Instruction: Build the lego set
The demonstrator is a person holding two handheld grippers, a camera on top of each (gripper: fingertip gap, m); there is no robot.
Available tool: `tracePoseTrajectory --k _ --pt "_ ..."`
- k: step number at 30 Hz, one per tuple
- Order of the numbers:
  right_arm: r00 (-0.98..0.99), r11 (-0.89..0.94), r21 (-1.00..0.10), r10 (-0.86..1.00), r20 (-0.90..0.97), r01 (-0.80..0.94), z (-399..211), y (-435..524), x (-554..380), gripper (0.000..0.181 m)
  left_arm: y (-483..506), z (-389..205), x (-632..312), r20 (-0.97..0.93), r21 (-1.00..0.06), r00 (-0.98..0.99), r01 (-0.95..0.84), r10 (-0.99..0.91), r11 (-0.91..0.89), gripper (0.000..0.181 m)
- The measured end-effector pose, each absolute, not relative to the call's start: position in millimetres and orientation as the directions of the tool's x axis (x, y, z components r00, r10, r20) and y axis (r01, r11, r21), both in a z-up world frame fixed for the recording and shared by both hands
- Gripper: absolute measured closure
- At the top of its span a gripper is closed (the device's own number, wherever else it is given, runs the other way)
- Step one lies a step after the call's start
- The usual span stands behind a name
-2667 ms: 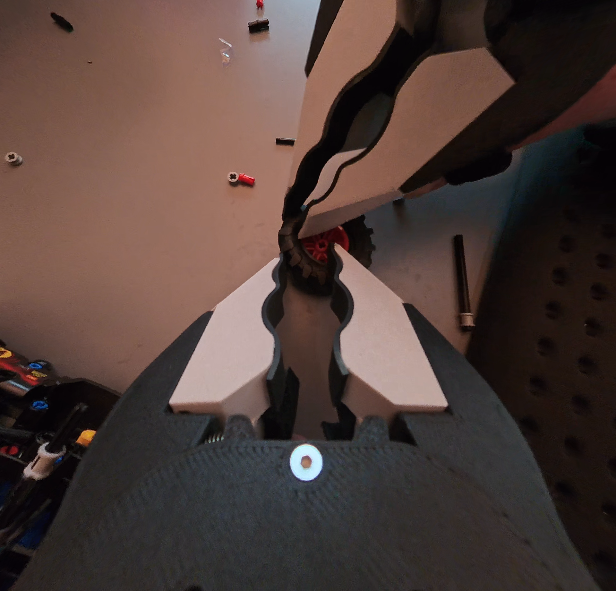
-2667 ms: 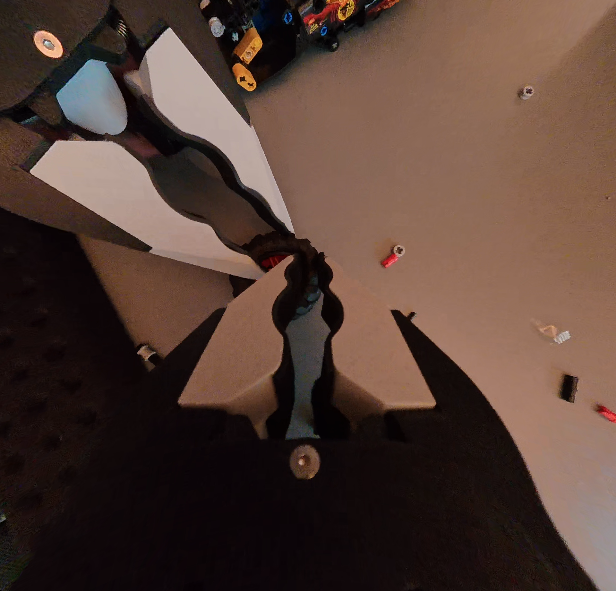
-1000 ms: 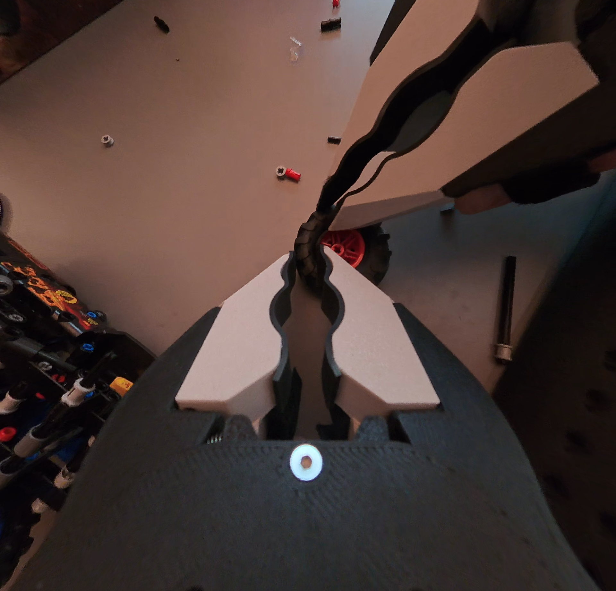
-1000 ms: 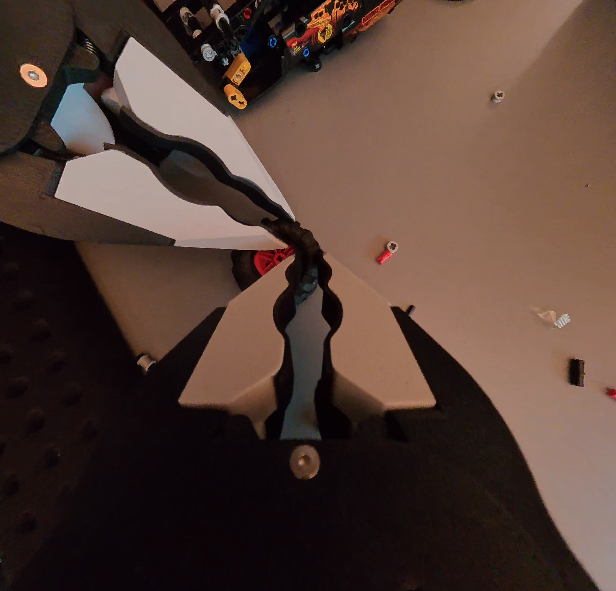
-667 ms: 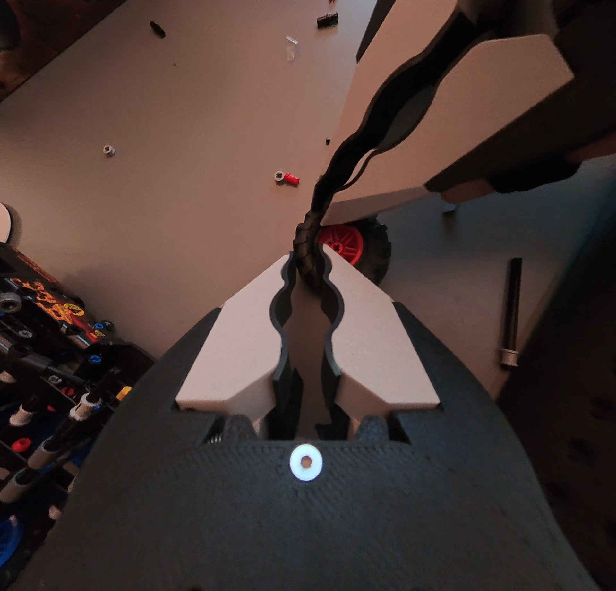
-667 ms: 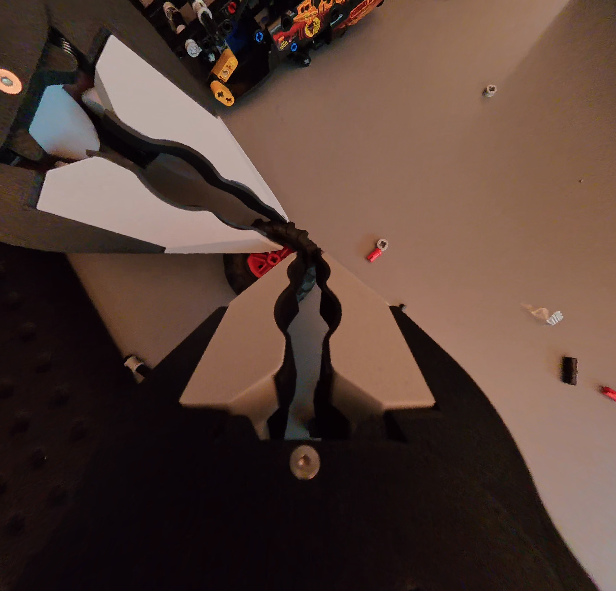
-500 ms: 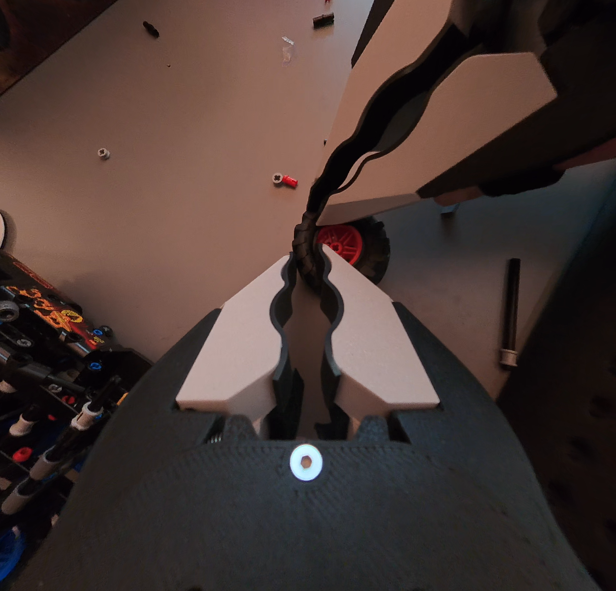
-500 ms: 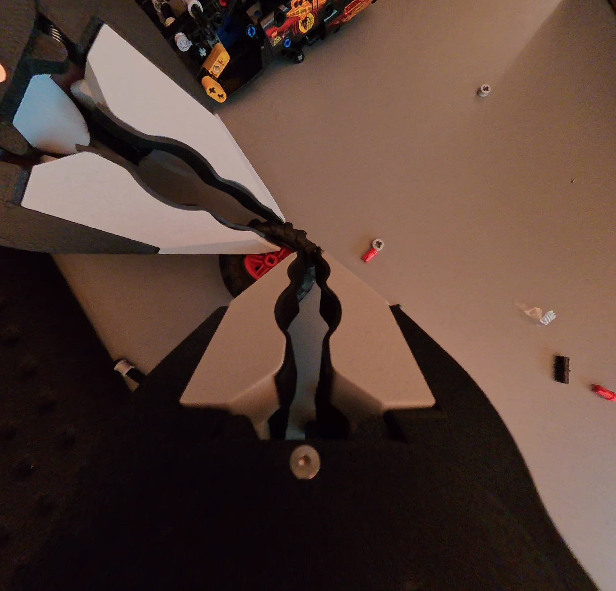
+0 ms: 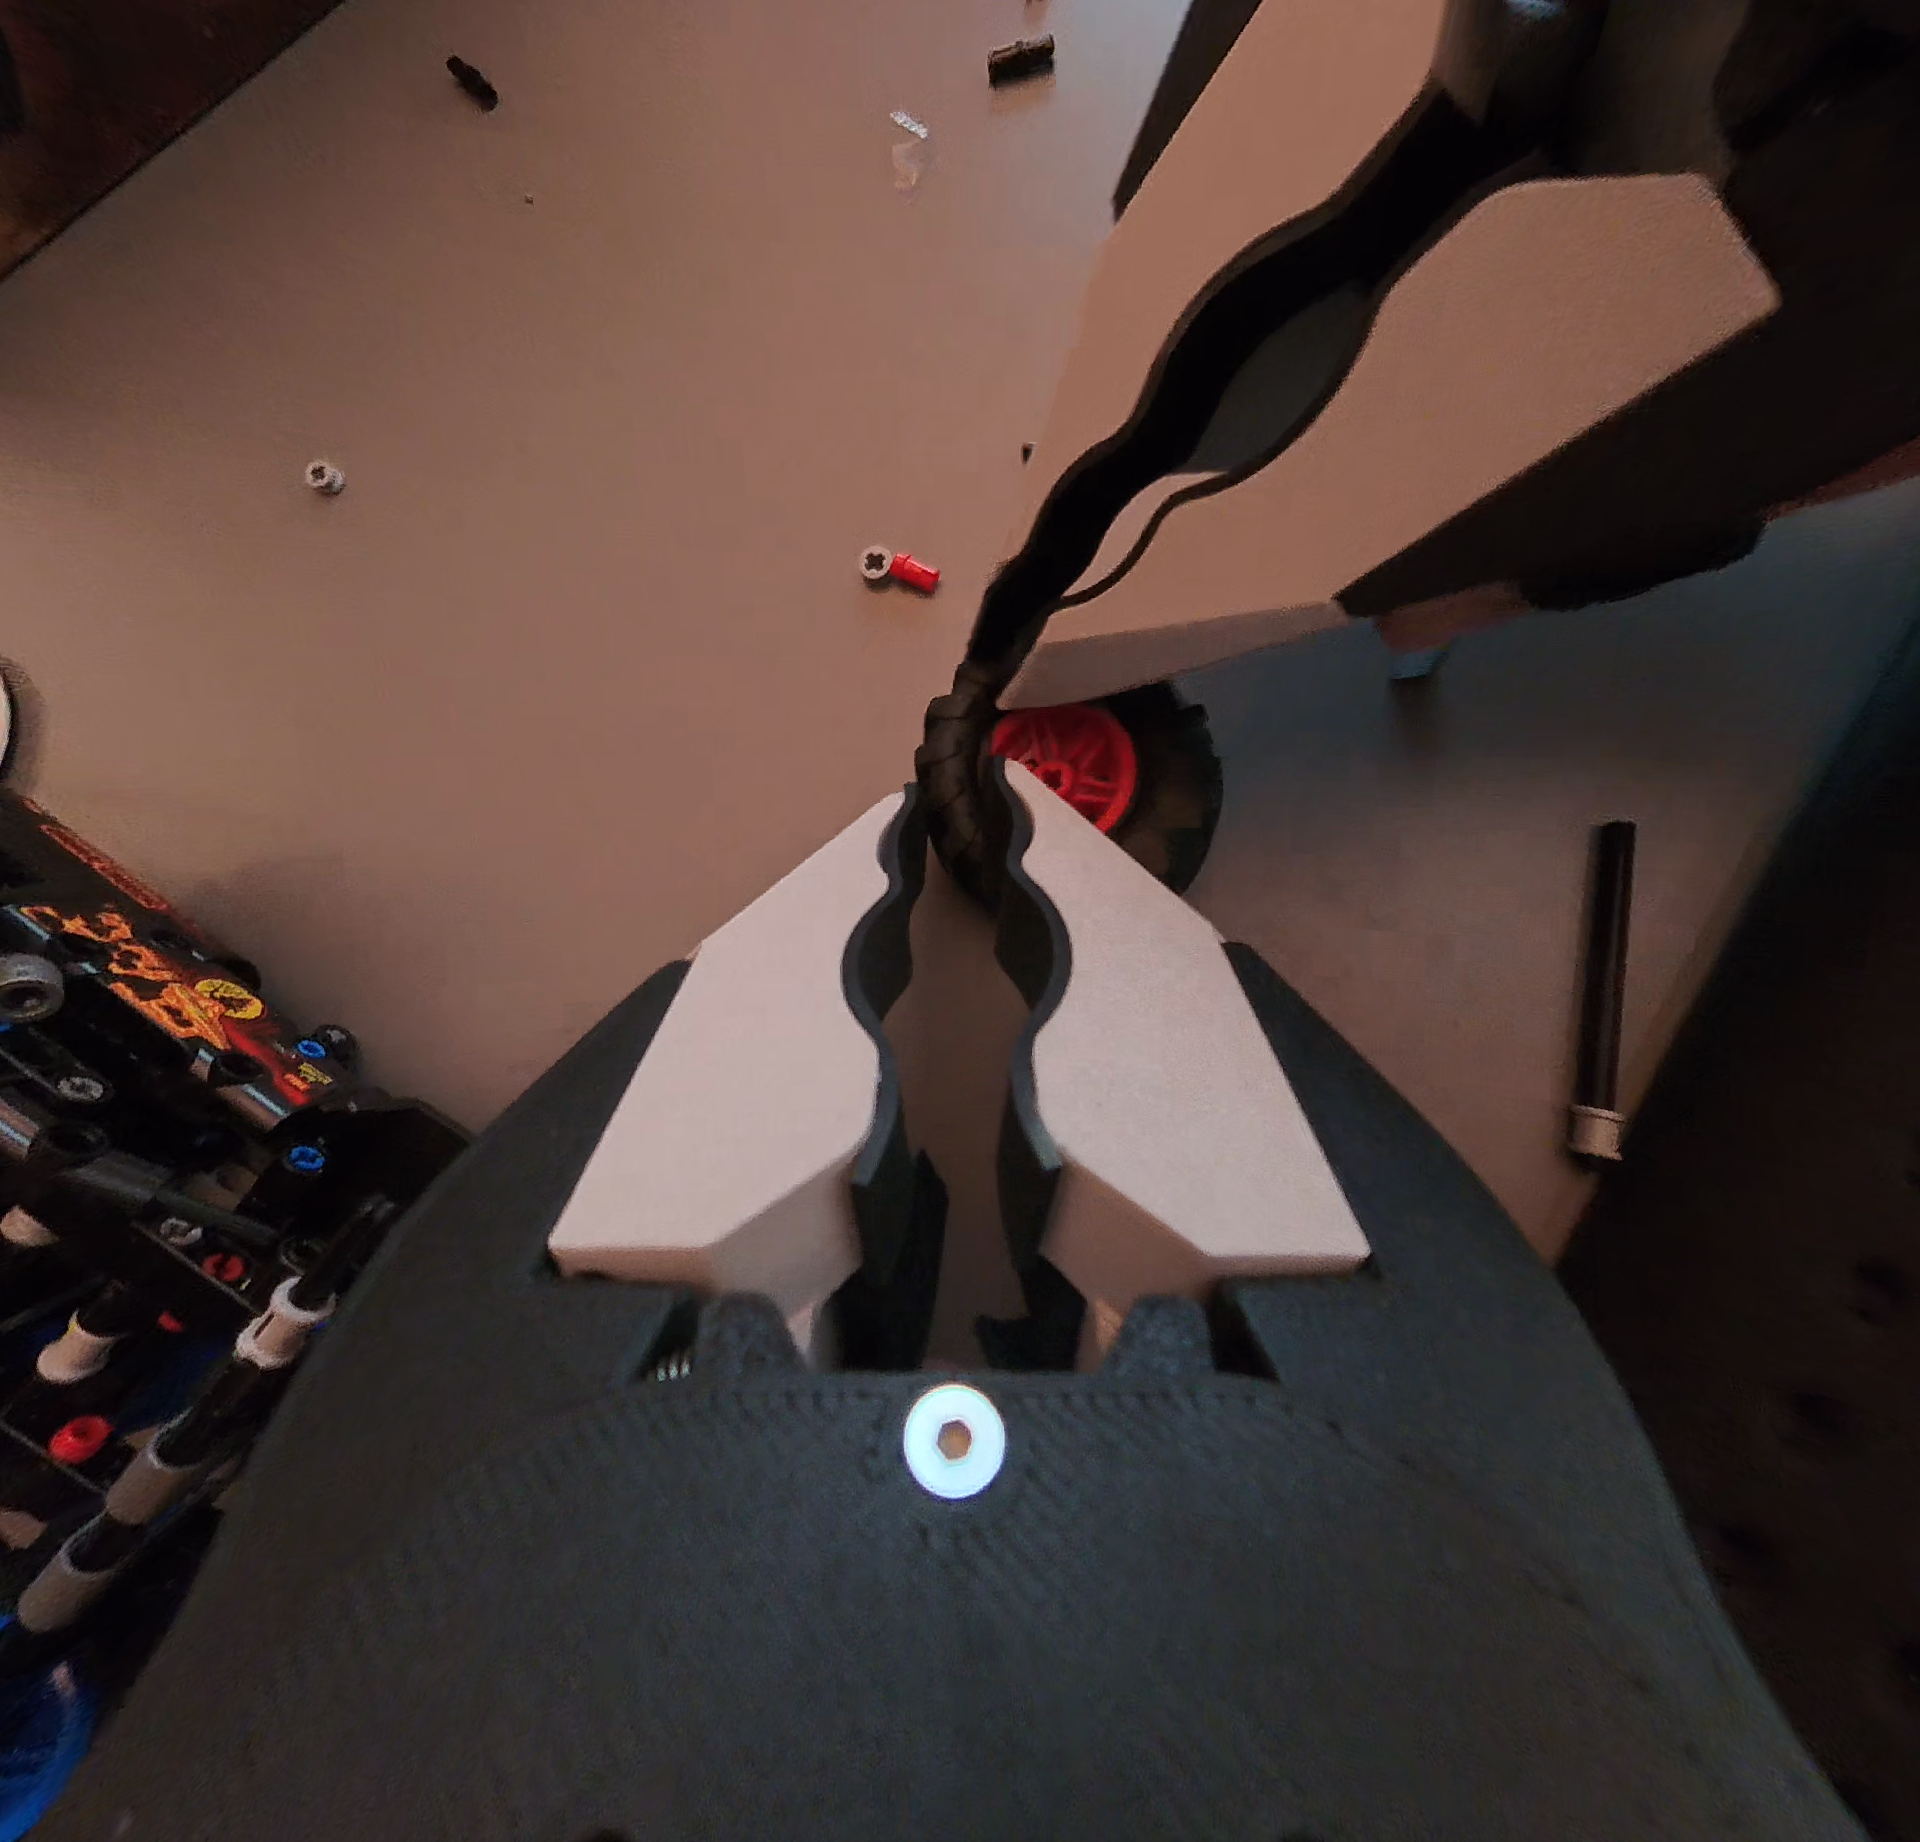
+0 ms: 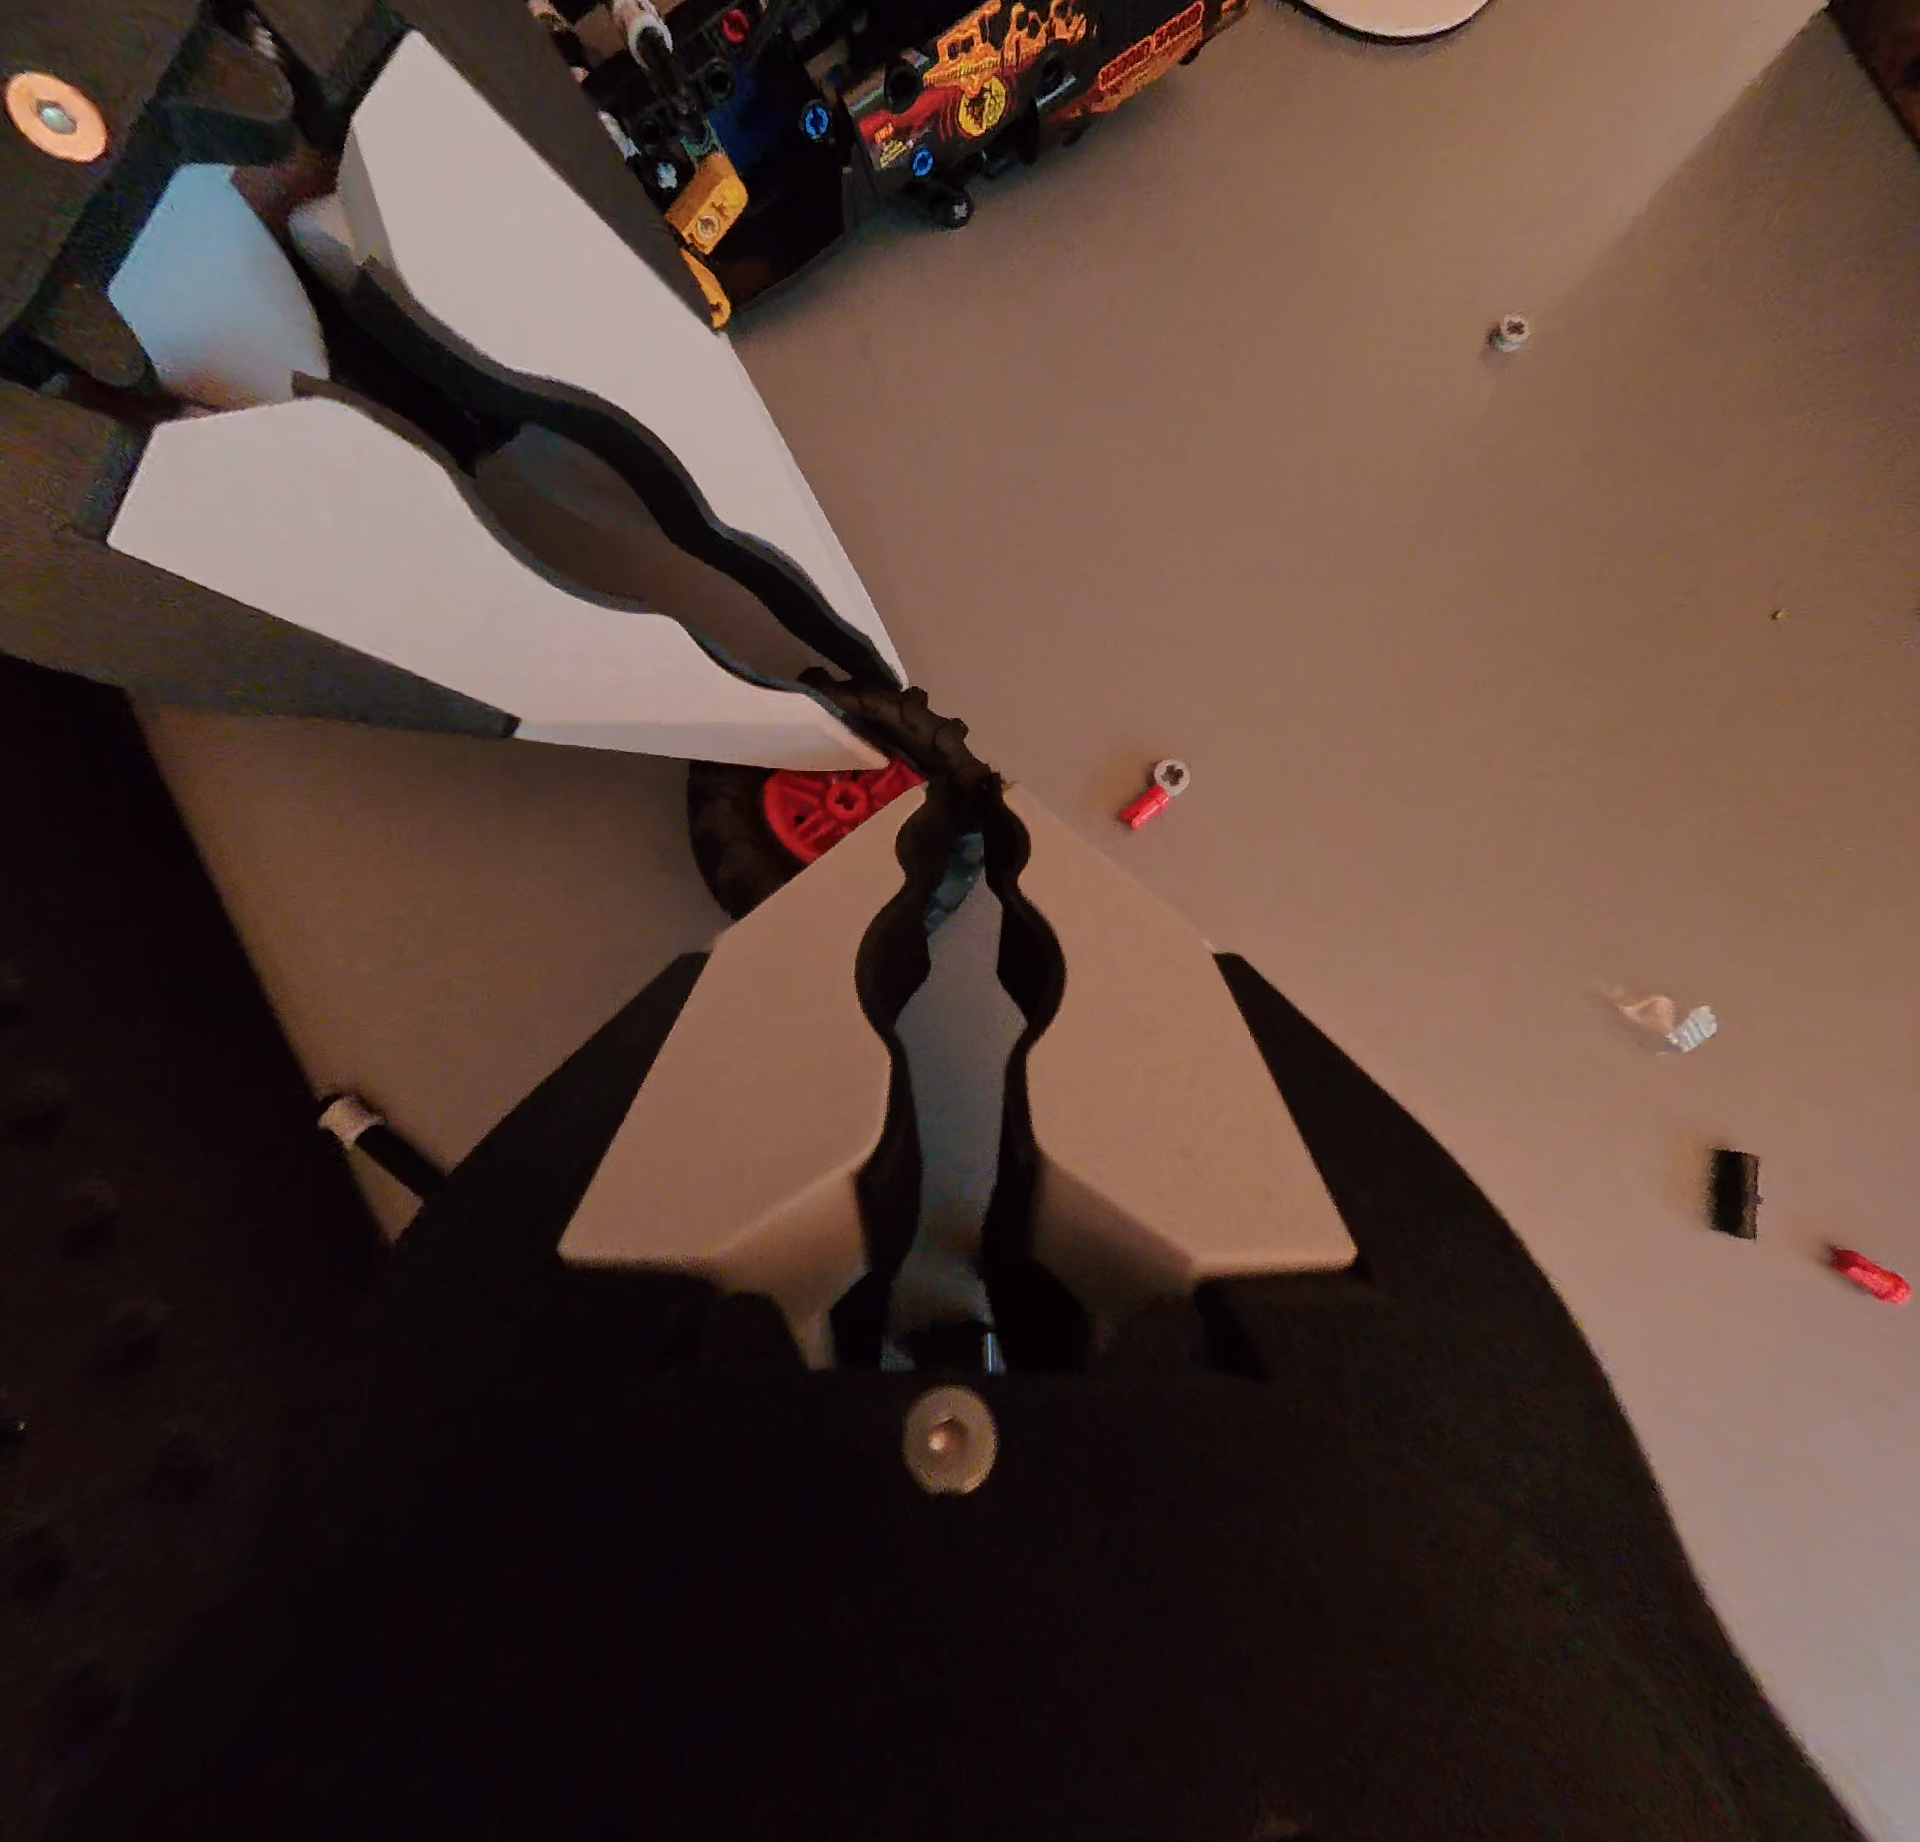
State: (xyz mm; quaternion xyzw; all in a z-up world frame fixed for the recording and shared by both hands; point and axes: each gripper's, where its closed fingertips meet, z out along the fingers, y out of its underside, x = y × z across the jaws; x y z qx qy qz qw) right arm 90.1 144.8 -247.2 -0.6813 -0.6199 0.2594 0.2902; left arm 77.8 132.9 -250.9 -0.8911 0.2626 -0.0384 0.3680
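Observation:
A loose black rubber tyre [image 9: 961,753] is squashed flat and held between both grippers above the table. My left gripper [image 9: 956,800] is shut on its near end. My right gripper [image 9: 1003,639] comes in from the upper right and is shut on its far end. In the right wrist view the right gripper [image 10: 961,805] pinches the tyre [image 10: 920,727], and the left gripper [image 10: 868,706] comes in from the upper left. A small grey part [image 10: 961,873] shows between the right fingers. A wheel with a red rim [image 9: 1091,769] [image 10: 821,810] lies on the table just below.
The partly built black lego vehicle [image 9: 135,1054] [image 10: 997,78] stands at the table edge. Loose parts lie around: a red pin with a grey bush [image 9: 900,568] [image 10: 1153,795], a long black axle [image 9: 1600,982], a grey bush [image 9: 325,476], a black connector [image 10: 1733,1192]. A dark perforated mat [image 9: 1787,1325] borders the table. Only a small space, under 4 cm, lies between the two pairs of fingers.
Both grippers stay shut on the tyre, which looks flatter than 2.7 s ago. The pair has shifted a little, so the red wheel and the vehicle show more.

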Motion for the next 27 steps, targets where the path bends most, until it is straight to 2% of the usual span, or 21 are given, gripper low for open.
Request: tracePoseTrajectory --k 11,16,21,27 --pt "0.092 -0.047 -0.770 0.996 0.015 0.636 -248 146 95 0.174 142 -250 78 -0.042 -0.687 0.883 -0.366 -0.468 -0.628 0.168" --pt "0.105 -0.038 -0.753 0.994 0.042 0.657 -246 145 96 0.174 142 -251 79 -0.037 -0.693 0.882 -0.361 -0.470 -0.623 0.167" --pt "0.139 -0.068 -0.686 0.989 0.049 0.724 -243 140 110 0.170 143 -252 91 -0.075 -0.693 0.867 -0.400 -0.492 -0.599 0.168" --pt "0.107 -0.041 -0.704 0.993 0.050 0.709 -245 141 113 0.169 142 -252 91 -0.094 -0.690 0.862 -0.417 -0.498 -0.592 0.168"
